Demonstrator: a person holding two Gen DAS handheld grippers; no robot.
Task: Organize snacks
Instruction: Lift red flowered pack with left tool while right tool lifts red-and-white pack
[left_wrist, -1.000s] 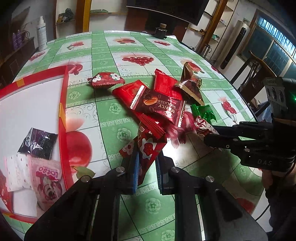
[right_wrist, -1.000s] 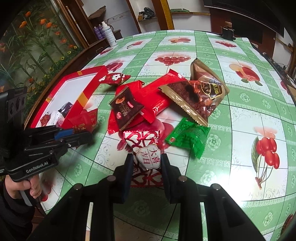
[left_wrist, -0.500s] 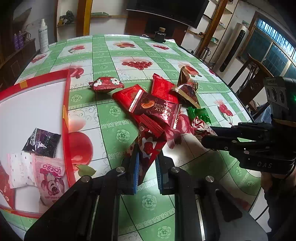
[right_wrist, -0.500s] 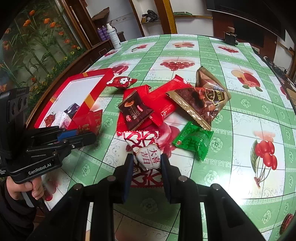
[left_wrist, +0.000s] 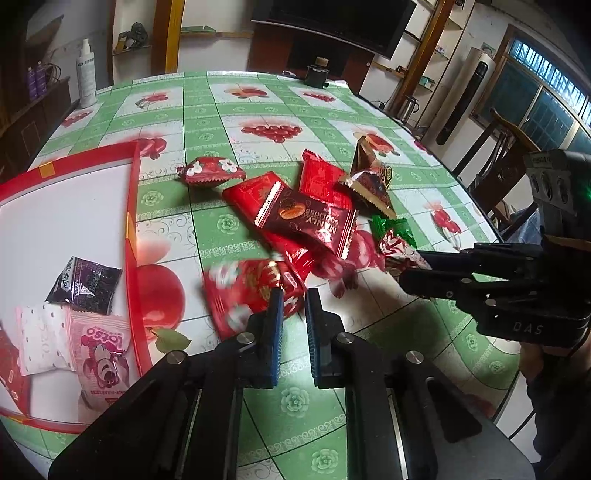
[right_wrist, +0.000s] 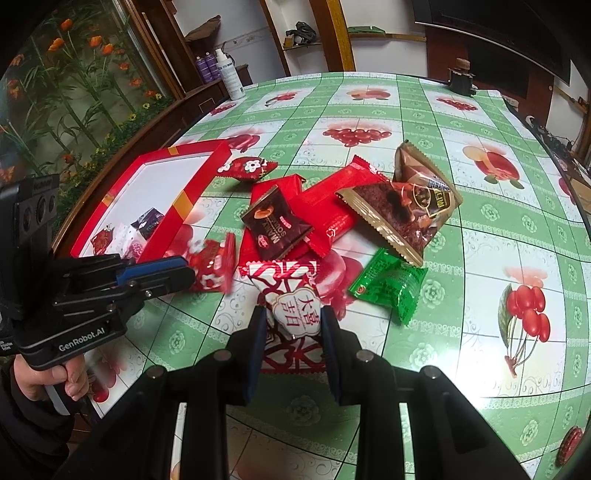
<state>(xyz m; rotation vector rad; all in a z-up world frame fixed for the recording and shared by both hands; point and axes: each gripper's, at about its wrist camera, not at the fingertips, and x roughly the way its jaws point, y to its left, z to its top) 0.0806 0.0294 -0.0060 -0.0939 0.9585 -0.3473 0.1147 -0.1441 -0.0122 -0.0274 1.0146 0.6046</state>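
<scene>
We see the round table under its green-and-white fruit-print cloth (right_wrist: 480, 236), with the shallow red-rimmed white-floored box (left_wrist: 131, 221) at its left edge. The box holds a pink cartoon sachet (left_wrist: 103, 354), a white dotted sachet (left_wrist: 42, 332) and a small black packet (left_wrist: 86, 284).

The loose snacks lie mid-table: a brown-and-gold chocolate bag (right_wrist: 402, 210), flat red wrappers (right_wrist: 328, 214), a dark brown biscuit packet (right_wrist: 275, 225), a green foil packet (right_wrist: 388, 288) and a red flowered sweet (right_wrist: 247, 168) near the box's far corner.

Our right gripper (right_wrist: 291, 317) has its jaws pressed on the red-and-white patterned packet with a label (right_wrist: 291, 295), just as a second ago.

Our left gripper (left_wrist: 293, 295) is closed to its narrowest, pinching a corner of the red floral wrapper (left_wrist: 247, 291). Earlier that wrapper hung edge-on between the fingers; now it is blurred and swung broadside to the left, toward the box, still short of the rim.
</scene>
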